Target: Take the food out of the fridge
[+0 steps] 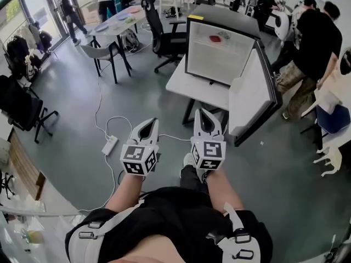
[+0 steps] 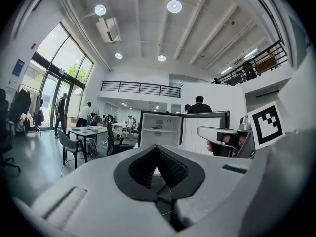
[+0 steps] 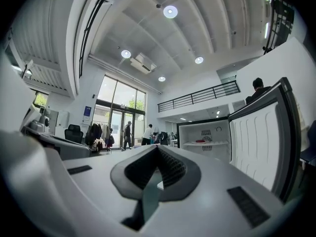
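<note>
A small fridge (image 1: 219, 51) stands on a white table (image 1: 189, 86), its door (image 1: 258, 95) swung open to the right. On its upper shelf lies a plate of red food (image 1: 215, 38), also visible in the left gripper view (image 2: 156, 128) and the right gripper view (image 3: 206, 140). Both grippers are held side by side in front of my body, well short of the fridge and pointing at it. The left gripper (image 1: 148, 123) is shut and empty. The right gripper (image 1: 204, 114) is likewise shut with nothing in it. The left gripper view shows the right gripper (image 2: 224, 135) beside it.
A black office chair (image 1: 162, 32) stands left of the fridge table, with a grey chair (image 1: 104, 53) and a long table (image 1: 118, 21) further left. A white cable and power strip (image 1: 109, 145) lie on the floor. People stand at the right (image 1: 312, 48) and in the background.
</note>
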`<state>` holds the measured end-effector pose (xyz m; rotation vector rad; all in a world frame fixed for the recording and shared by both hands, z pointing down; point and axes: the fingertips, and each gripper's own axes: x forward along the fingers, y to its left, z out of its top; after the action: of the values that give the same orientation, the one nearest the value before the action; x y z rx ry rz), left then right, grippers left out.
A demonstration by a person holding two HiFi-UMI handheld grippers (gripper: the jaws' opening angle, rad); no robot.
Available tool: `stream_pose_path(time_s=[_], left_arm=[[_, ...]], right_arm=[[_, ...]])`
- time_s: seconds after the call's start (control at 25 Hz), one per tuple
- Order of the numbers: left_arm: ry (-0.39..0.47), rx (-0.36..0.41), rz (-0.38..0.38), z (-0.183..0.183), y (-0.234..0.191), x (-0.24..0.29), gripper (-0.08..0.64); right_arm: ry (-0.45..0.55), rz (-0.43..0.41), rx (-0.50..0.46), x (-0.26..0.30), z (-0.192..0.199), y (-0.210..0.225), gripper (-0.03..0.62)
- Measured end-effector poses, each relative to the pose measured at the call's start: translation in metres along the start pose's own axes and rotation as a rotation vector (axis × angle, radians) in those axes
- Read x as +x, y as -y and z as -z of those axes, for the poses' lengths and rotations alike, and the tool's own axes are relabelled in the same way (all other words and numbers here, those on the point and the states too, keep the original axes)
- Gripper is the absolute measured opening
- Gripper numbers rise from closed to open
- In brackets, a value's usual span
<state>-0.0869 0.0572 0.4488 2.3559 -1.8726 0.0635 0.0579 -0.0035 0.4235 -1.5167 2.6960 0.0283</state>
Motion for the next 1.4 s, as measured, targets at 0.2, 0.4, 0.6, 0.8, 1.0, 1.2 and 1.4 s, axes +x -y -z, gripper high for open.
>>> stream_pose_path(time_s=[0.2, 0.4, 0.6, 0.8, 1.0, 1.2, 1.4], left_arm=[[-0.009, 0.027, -0.004, -0.003, -0.013, 0.037, 0.0], [-0.015, 0.052, 0.004, -0.013, -0.026, 0.095, 0.0], [-0.02, 0.064, 0.013, -0.025, -0.039, 0.165, 0.0], [-0.027, 0.071, 0.025, -0.041, -0.046, 0.232, 0.0], [-0.032, 0.074, 0.038, -0.053, -0.047, 0.289, 0.0], [-0.051, 0.065, 0.047, -0.053, -0.047, 0.324, 0.0], [-0.073, 0.067, 0.074, -0.049, -0.054, 0.354, 0.0]], right_arm=[[0.012, -0.001, 0.016, 0.037, 0.005, 0.018, 0.008], [0.031, 0.015, 0.025, 0.088, 0.003, 0.051, 0.008], [0.03, 0.018, 0.024, 0.147, 0.003, 0.089, 0.008], [0.029, 0.014, 0.002, 0.2, -0.003, 0.125, 0.008], [0.018, 0.022, 0.003, 0.241, -0.002, 0.16, 0.008], [0.001, 0.011, 0.007, 0.269, 0.002, 0.179, 0.008], [-0.01, 0.016, -0.004, 0.291, 0.01, 0.19, 0.008]])
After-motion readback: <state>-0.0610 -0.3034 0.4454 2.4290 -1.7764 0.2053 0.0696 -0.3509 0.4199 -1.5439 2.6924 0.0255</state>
